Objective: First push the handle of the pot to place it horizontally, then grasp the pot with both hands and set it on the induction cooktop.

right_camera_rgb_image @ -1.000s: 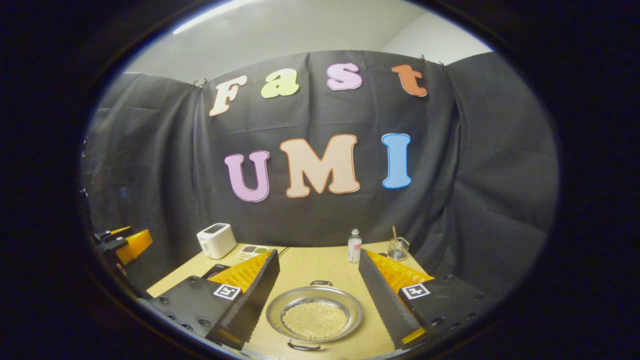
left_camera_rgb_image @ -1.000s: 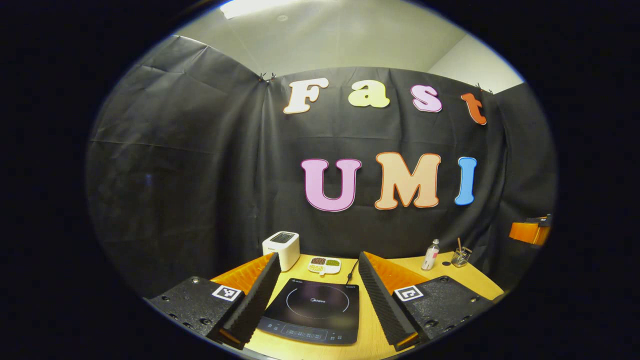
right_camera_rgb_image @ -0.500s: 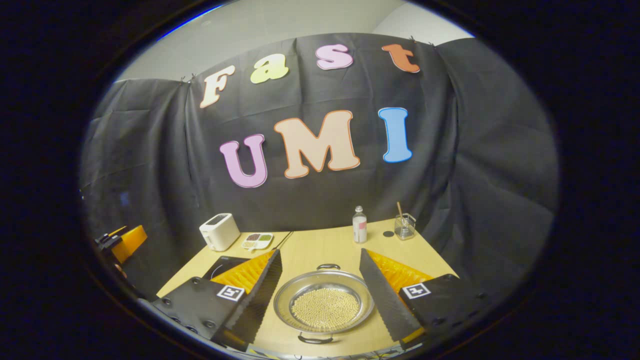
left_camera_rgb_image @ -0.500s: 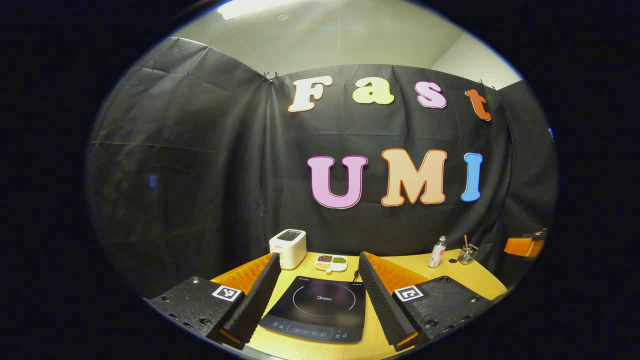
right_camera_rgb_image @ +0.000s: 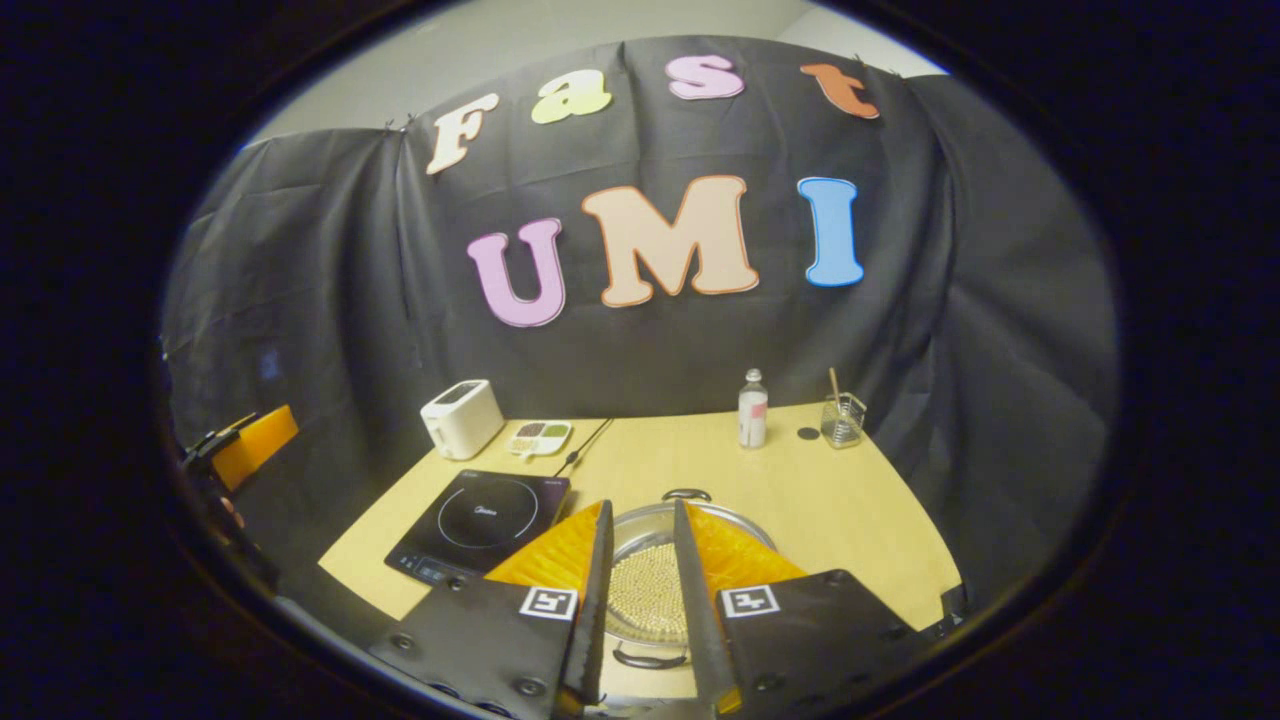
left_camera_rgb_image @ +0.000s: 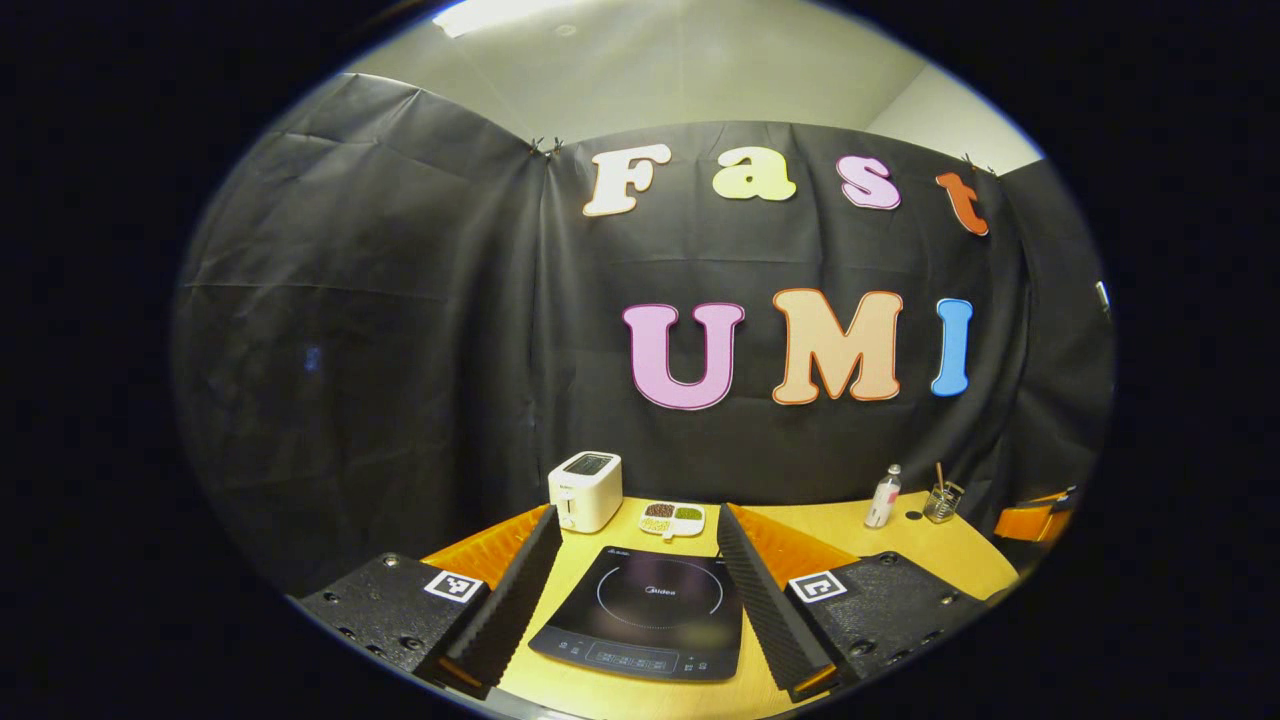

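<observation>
Shallow steel pot on the wooden table, just right of the induction cooktop — handles fore and aft, not yet horizontal. Right gripper narrowed to a slim gap above it, pinching nothing. Left gripper spread wide over the cooktop. Probably heavy with beads (spill-prone), slick-rimmed — best nudged by one loop handle, then lifted level by both.

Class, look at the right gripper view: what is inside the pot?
The pot holds a bed of small yellowish beads. The right gripper's fingers cover both sides, so the rest of its contents stays hidden.
</observation>
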Demonstrator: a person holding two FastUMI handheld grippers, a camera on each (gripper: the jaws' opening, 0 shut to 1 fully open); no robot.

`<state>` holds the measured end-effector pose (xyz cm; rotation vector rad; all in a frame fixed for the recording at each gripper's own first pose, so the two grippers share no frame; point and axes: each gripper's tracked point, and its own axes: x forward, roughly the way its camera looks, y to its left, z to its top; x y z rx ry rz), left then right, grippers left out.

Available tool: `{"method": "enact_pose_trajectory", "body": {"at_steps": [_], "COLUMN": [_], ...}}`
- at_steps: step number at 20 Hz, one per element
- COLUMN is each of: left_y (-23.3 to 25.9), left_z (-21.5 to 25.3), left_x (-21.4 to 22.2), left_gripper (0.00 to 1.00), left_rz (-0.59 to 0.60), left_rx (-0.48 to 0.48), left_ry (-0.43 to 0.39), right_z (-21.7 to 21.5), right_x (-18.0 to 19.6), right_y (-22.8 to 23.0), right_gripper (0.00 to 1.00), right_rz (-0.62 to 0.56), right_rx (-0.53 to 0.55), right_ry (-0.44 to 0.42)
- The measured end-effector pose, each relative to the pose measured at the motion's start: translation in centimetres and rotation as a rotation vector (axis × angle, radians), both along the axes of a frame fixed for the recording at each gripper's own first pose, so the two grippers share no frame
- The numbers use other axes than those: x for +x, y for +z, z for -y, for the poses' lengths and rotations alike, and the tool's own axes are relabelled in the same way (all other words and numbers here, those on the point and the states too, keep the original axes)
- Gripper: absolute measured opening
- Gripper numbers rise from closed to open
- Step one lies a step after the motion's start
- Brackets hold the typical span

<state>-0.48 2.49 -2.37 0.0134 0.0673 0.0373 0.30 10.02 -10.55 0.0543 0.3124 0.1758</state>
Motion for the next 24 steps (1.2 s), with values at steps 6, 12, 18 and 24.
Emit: {"method": "enact_pose_trajectory", "body": {"at_steps": [6, 12, 18, 24], "left_y": [-0.7, -1.6, -2.6, -4.1], "left_z": [-0.8, -2.2, -3.3, -4.8], "left_x": [-0.1, -0.6, -1.0, -1.6], "left_gripper": [0.92, 0.92, 0.95, 0.92], "left_rz": [-0.017, -0.037, -0.058, -0.086], "left_rx": [0.018, 0.024, 0.023, 0.028], "left_ry": [0.001, 0.027, 0.049, 0.085], "right_z": [-2.5, -6.2, -9.7, -11.3], "right_x": [-0.7, -1.9, -4.3, -6.1], "right_y": [-2.8, -6.6, -11.9, -16.8], "right_gripper": [0.09, 0.07, 0.07, 0.07], "right_rz": [-0.040, -0.169, -0.425, -0.676], "right_rx": [0.007, 0.084, 0.279, 0.509], "right_ry": [0.053, 0.144, 0.233, 0.217]}}
